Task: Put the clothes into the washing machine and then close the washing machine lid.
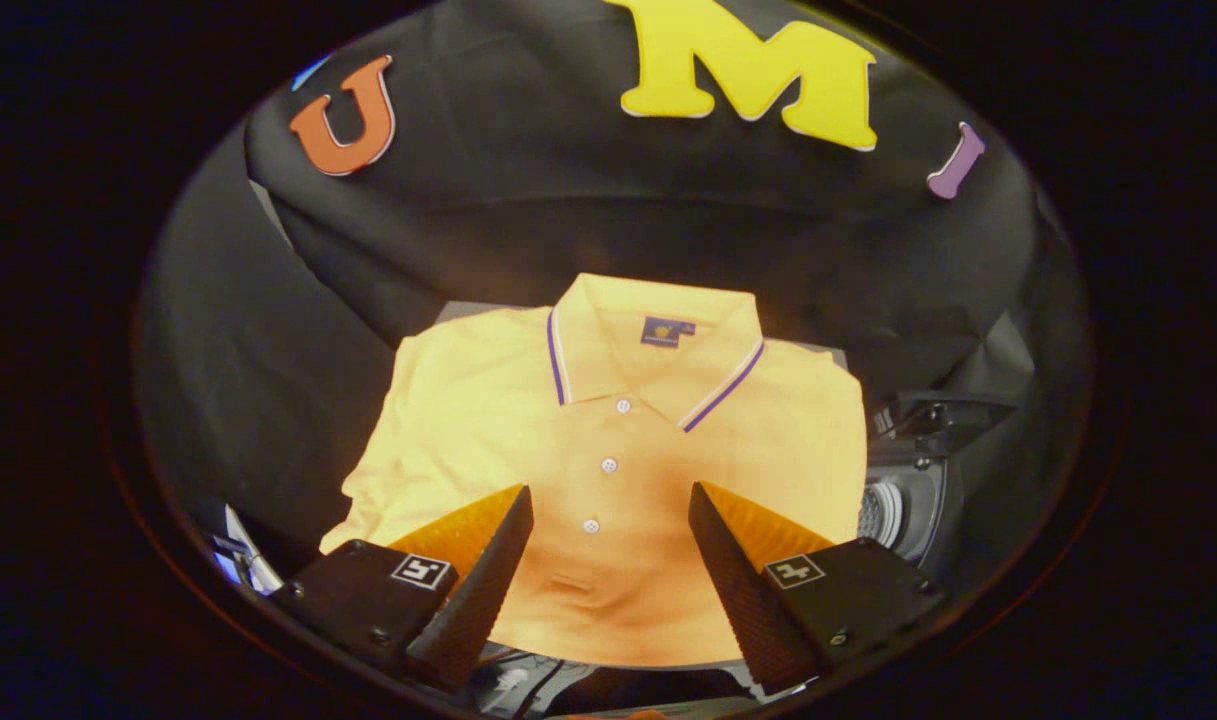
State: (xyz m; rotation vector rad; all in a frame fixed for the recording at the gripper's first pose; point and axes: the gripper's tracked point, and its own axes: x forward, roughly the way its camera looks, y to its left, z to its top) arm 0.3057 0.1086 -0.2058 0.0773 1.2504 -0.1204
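A yellow polo shirt [608, 450] lies flat and face up, its soft knit cloth smooth but for a small crease low on the front. The collar, edged with purple and white stripes, points toward twelve o'clock, and three white buttons run down the placket. It rests on a grey surface [468, 310] whose edge peeks out behind the shoulders, with draped black cloth [528, 200] beyond. At three o'clock from the shirt stands a dark machine [908, 500] with a round grille. The gripper [608, 540] is spread wide, gripping nothing; the shirt's front lies between its ridged, wedge-shaped fingers [478, 570] and just ahead.
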